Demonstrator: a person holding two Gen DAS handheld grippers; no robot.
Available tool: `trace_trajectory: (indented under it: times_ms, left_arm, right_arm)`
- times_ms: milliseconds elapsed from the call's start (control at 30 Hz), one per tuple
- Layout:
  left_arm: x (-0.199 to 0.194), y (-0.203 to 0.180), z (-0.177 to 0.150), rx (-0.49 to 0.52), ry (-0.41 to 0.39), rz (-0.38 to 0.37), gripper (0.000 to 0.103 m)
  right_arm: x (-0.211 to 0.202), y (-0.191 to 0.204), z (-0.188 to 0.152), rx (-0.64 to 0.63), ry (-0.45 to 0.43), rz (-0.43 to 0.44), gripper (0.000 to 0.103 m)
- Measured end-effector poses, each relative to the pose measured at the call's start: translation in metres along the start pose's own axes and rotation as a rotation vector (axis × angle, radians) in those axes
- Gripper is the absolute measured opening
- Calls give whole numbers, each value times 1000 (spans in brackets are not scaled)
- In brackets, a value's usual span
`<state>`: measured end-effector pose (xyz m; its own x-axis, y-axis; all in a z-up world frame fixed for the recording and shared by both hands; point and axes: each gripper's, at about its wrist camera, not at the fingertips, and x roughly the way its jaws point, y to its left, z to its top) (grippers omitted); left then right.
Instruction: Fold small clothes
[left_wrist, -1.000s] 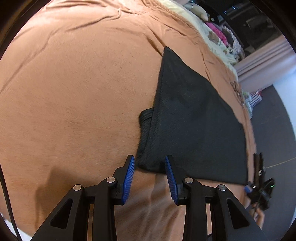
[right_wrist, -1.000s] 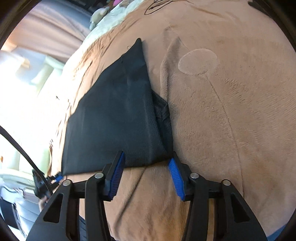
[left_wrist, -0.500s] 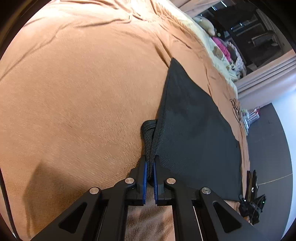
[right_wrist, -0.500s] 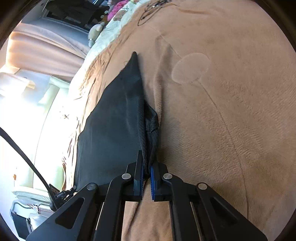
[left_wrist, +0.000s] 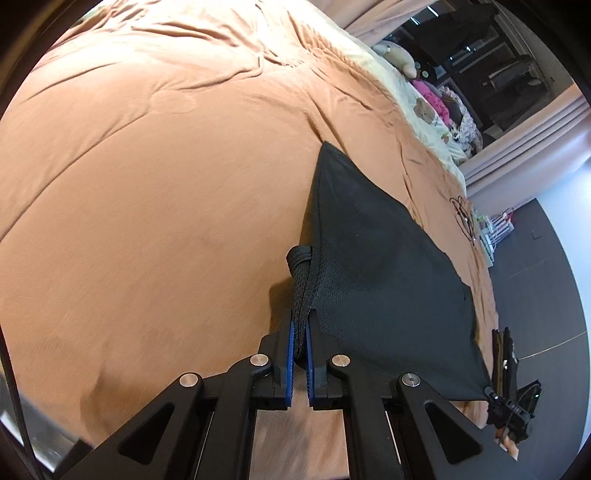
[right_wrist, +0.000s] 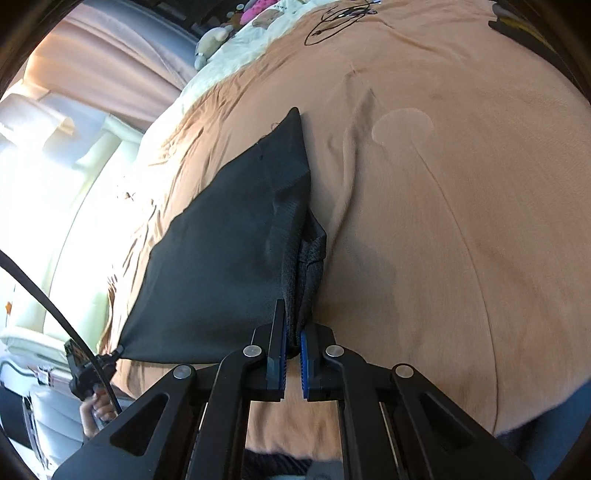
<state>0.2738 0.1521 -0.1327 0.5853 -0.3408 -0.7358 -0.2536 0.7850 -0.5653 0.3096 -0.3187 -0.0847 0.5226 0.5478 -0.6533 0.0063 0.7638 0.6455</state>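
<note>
A black mesh garment (left_wrist: 380, 266) lies on an orange-brown bedspread (left_wrist: 147, 184), its near edge lifted and stretched taut. My left gripper (left_wrist: 300, 334) is shut on the garment's near left corner, where folded layers bunch between the blue pads. In the right wrist view the same garment (right_wrist: 229, 258) rises toward my right gripper (right_wrist: 292, 341), which is shut on its near right corner. Each view shows the other gripper at the far near corner, the right one in the left view (left_wrist: 511, 402) and the left one in the right view (right_wrist: 86, 363).
Pillows and stuffed toys (left_wrist: 436, 99) lie at the head of the bed. A black cable loop (right_wrist: 332, 18) lies on the bedspread beyond the garment. A round embossed patch (right_wrist: 402, 127) marks the bedspread to the right. Dark floor (left_wrist: 546, 277) lies past the bed edge.
Both grippers closed on the garment's near corners, then lifted them. The near edge now hangs taut above the bedspread and casts a shadow.
</note>
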Motion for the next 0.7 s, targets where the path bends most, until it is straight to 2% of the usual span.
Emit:
trace_trajectory:
  times_ms: [300, 433, 467, 533, 600, 700]
  left_arm:
    - [-17, 12, -38, 15, -8, -7, 5]
    - [-13, 19, -41, -11, 2, -26, 7]
    - [-12, 21, -42, -17, 8, -29, 11]
    - [-11, 24, -44, -27, 13, -51, 40]
    - [-13, 27, -46, -35, -7, -77, 45]
    - [-12, 30, -49, -60, -15, -109, 45]
  right_arm:
    - [-7, 11, -21, -59, 3, -78, 3]
    - [-23, 24, -29, -107, -25, -179, 9]
    - [-28, 30, -30, -118, -32, -187, 12]
    - [-39, 45, -33, -157, -52, -212, 20]
    - [-47, 60, -38, -196, -69, -225, 32]
    - [-50, 92, -44, -261, -90, -215, 32]
